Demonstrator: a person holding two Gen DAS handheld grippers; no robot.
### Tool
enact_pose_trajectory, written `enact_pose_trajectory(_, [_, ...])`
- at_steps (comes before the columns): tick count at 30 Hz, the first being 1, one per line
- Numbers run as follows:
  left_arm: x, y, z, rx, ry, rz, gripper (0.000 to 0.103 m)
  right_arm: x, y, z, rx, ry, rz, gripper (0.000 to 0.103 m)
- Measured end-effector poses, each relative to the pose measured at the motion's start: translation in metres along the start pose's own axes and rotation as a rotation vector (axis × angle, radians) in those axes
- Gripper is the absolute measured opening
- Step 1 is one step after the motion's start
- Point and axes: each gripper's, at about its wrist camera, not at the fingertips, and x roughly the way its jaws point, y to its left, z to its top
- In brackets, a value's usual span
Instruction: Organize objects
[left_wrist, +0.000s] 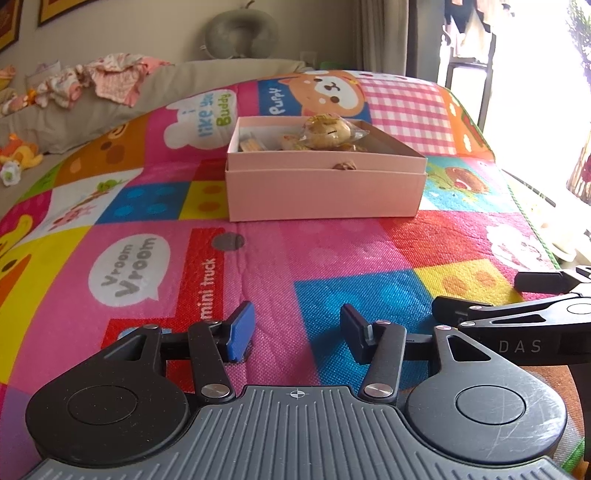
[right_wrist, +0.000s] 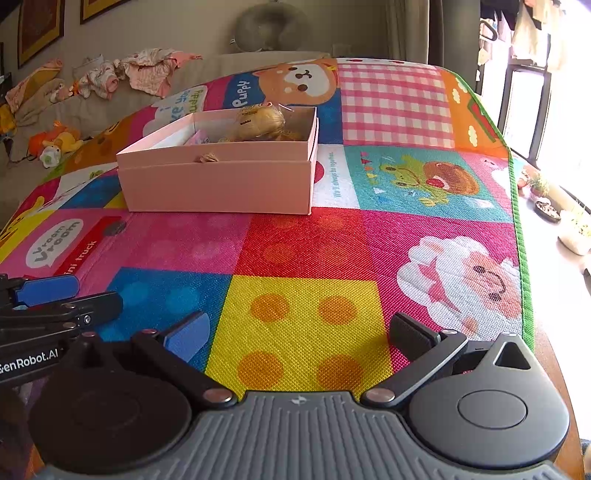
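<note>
A pink open box (left_wrist: 325, 188) stands on the colourful play mat (left_wrist: 295, 251), ahead of both grippers. It holds wrapped pastries (left_wrist: 327, 131) and small packets. In the right wrist view the box (right_wrist: 221, 184) sits at the far left with the pastries (right_wrist: 260, 122) inside. My left gripper (left_wrist: 297, 332) is open and empty, low over the mat, well short of the box. My right gripper (right_wrist: 299, 332) is open wide and empty over a yellow square. Each gripper shows at the edge of the other's view.
The mat's green edge (right_wrist: 517, 221) runs along the right, with small bowls (right_wrist: 548, 208) on the floor beyond. Baby clothes (left_wrist: 92, 81) and soft toys (left_wrist: 20, 153) lie on the grey bedding at the far left. A grey neck pillow (left_wrist: 240, 35) rests at the back.
</note>
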Motion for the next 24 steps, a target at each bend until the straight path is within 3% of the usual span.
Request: enact_pose_trajectory(24, [-0.0009, -0.0007, -0.0023, 0.006, 0.000, 0.002, 0.057, -0.0001, -0.0004, -0.0007, 0.001, 0.000, 0.001, 0.103])
